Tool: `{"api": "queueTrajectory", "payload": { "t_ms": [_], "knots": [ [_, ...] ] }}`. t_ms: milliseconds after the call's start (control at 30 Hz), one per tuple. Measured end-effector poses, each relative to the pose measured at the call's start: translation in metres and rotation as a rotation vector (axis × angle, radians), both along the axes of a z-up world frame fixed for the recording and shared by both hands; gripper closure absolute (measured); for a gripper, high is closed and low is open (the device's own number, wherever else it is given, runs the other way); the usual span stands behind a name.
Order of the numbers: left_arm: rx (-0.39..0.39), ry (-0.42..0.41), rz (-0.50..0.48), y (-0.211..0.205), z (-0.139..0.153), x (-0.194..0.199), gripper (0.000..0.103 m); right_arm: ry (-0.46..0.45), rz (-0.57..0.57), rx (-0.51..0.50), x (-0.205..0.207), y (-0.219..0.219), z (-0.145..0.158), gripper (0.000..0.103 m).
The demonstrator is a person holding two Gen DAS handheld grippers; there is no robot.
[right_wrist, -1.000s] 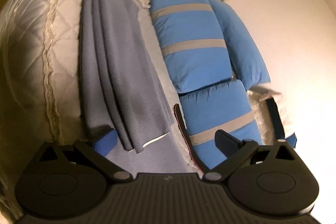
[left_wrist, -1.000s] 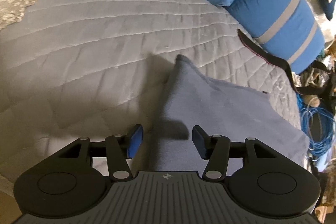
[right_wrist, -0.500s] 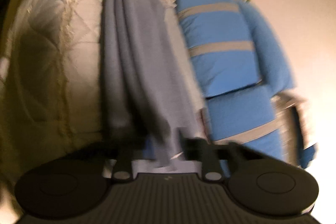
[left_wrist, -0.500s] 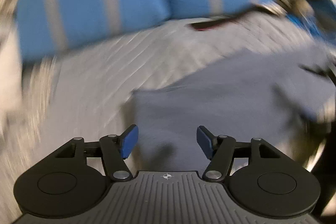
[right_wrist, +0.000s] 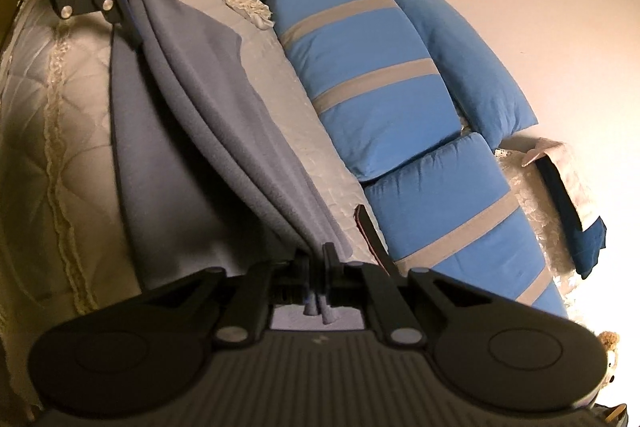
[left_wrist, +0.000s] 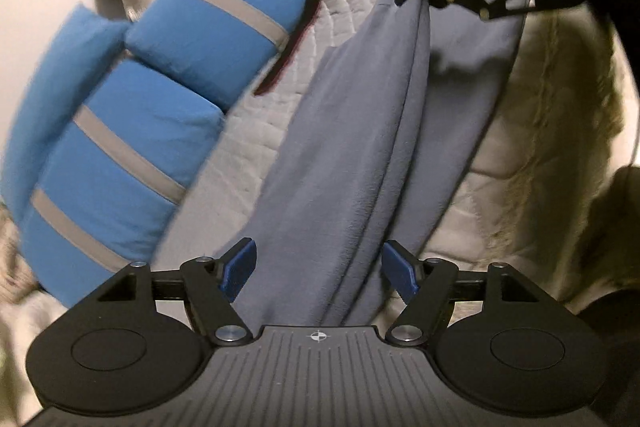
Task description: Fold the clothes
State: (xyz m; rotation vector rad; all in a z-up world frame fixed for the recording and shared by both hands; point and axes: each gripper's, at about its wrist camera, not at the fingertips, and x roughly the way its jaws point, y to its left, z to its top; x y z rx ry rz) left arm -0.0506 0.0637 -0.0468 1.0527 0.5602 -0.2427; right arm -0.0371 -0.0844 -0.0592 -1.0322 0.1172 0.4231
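Right gripper [right_wrist: 318, 269], bottom centre of its own view, is clenched on a bunched end of the soft grey-blue fleece garment [right_wrist: 208, 115]; gathered folds pass between the nearly closed jaws and poke out behind them. In the left wrist view the same tool appears at one o'clock, pinching the far end of the cloth. Left gripper [left_wrist: 318, 267] has its blue pads [left_wrist: 240, 265] spread apart and opening further; the near end of the garment lies between them but neither pad presses on it, so this end is released. In the right wrist view this tool sits at eleven o'clock beside the far end of the cloth.

The garment runs as a long, roughly doubled strip between the two tools, draped over the pale quilted bedspread with lace trim [right_wrist: 52, 115]. Bright blue cushions with grey bands [right_wrist: 380, 87] lie alongside, toward three o'clock in the right wrist view. A dark strap with a red edge [left_wrist: 304, 19] rests on the quilt between cushions and garment.

Risks, as judged: with only one end gripped, any lift or pull by the right tool could let the stacked layers slide apart and undo the fold. The free end may sag or twist. A regrasp by the left pads might catch only the top layer, or snag the quilt beneath.
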Motion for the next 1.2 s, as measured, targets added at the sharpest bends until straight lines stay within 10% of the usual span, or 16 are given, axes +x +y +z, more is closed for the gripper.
{"api": "queueTrajectory", "payload": {
  "t_ms": [200,400,567,633,1200],
  "knots": [
    [0.135,-0.039,0.028,-0.004,-0.016,0.002,0.035,0.000,0.000,0.011,0.000,0.000,-0.002,0.079],
    [0.434,-0.082,0.023,0.005,-0.048,0.002,0.036,0.016,0.007,-0.001,-0.003,0.000,-0.008,0.079],
    [0.525,-0.087,0.014,0.009,-0.062,0.001,0.094,0.027,0.020,-0.018,-0.006,0.003,-0.014,0.079],
    [0.561,-0.070,0.021,0.013,-0.067,0.002,0.096,0.030,0.029,-0.021,-0.008,0.005,-0.016,0.079],
    [0.435,0.041,0.136,0.027,-0.053,0.014,0.096,0.070,0.117,-0.127,-0.030,0.012,-0.033,0.079]
  ]
}}
